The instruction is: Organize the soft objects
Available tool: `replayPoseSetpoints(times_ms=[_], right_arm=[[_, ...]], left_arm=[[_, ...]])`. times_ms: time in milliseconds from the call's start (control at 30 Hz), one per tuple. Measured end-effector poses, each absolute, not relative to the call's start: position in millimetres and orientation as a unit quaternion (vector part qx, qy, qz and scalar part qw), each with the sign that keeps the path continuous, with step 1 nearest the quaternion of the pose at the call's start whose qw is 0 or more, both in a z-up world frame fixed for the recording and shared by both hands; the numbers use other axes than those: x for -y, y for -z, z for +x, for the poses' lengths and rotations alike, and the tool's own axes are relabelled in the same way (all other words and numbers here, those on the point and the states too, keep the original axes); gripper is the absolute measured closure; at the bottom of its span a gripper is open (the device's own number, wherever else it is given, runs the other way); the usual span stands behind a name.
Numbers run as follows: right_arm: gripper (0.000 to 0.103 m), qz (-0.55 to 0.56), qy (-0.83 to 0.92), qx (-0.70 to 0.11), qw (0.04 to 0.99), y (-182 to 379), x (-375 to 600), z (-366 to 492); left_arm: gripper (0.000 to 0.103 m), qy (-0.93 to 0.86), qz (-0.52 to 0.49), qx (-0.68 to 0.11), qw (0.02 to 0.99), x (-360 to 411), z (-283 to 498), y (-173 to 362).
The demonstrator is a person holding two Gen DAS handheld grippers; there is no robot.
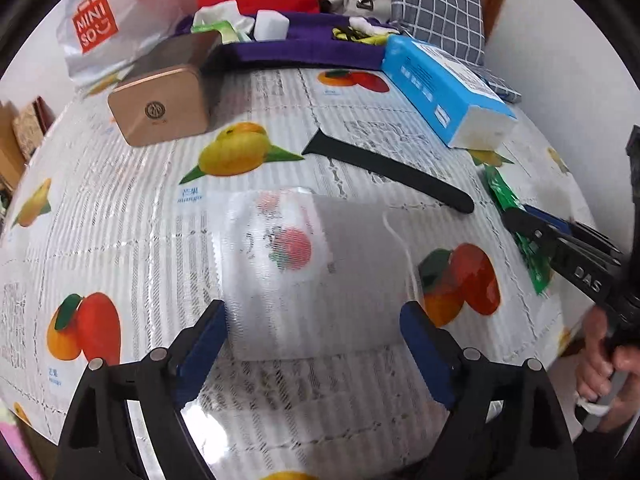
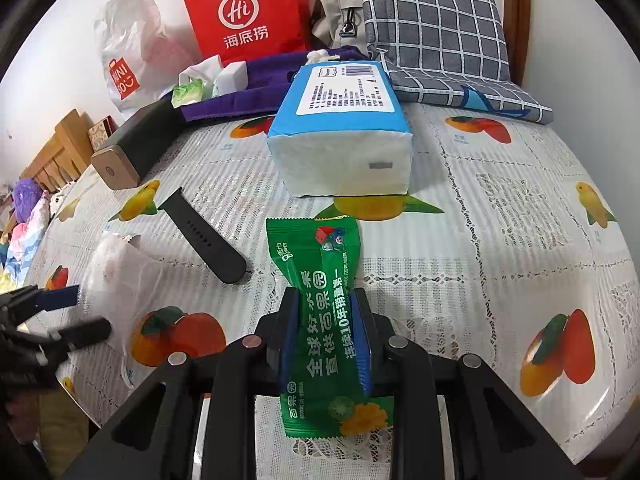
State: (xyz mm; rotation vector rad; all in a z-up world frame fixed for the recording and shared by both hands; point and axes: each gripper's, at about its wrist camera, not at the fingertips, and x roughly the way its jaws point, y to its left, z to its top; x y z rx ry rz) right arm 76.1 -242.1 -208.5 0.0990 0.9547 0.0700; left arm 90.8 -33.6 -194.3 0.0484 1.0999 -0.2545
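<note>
My left gripper (image 1: pixel 314 322) is open, its blue pads on either side of a clear wrapped white pack with a strawberry print (image 1: pixel 308 272) lying on the table; whether the pads touch it I cannot tell. My right gripper (image 2: pixel 326 320) is shut on a green wet-wipe packet (image 2: pixel 324 312), held just above the tablecloth. That packet also shows at the right of the left wrist view (image 1: pixel 516 220). A purple tray (image 1: pixel 304 50) at the back holds tissue packs and small soft items. The white pack shows at the left of the right wrist view (image 2: pixel 128 268).
A blue tissue pack (image 2: pixel 340 132) lies ahead of the right gripper. A black watch strap (image 1: pixel 388 172) lies mid-table. A tan box (image 1: pixel 164 100) sits at the left. A red bag (image 2: pixel 248 8), a Miniso bag (image 1: pixel 96 20) and a checked cushion (image 2: pixel 436 28) line the back.
</note>
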Motion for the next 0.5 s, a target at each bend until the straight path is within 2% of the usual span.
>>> replayPoseSetpoints(times_ms=[33, 100, 167, 233, 300, 500], right_arm=[[0.077, 0.047, -0.034, -0.459, 0.887, 209, 242, 76], [0.077, 0.045, -0.035, -0.458, 0.887, 211, 242, 75], [0.077, 0.039, -0.034, -0.457, 0.888, 211, 240, 75], [0.077, 0.033, -0.033, -0.455, 0.889, 211, 239, 74], [0.077, 0.031, -0.034, -0.455, 0.889, 211, 238, 74], [0.078, 0.034, -0.037, -0.454, 0.890, 206, 241, 71]], left_arm=[[0.019, 0.117, 0.022, -0.515, 0.849, 34, 91, 195], [0.040, 0.101, 0.033, -0.507, 0.855, 33, 90, 193], [0.073, 0.094, 0.032, -0.504, 0.858, 26, 92, 190], [0.093, 0.116, -0.007, -0.516, 0.849, 10, 95, 188], [0.094, 0.136, -0.042, -0.525, 0.839, -2, 97, 187], [0.094, 0.126, -0.055, -0.514, 0.847, -14, 86, 175]])
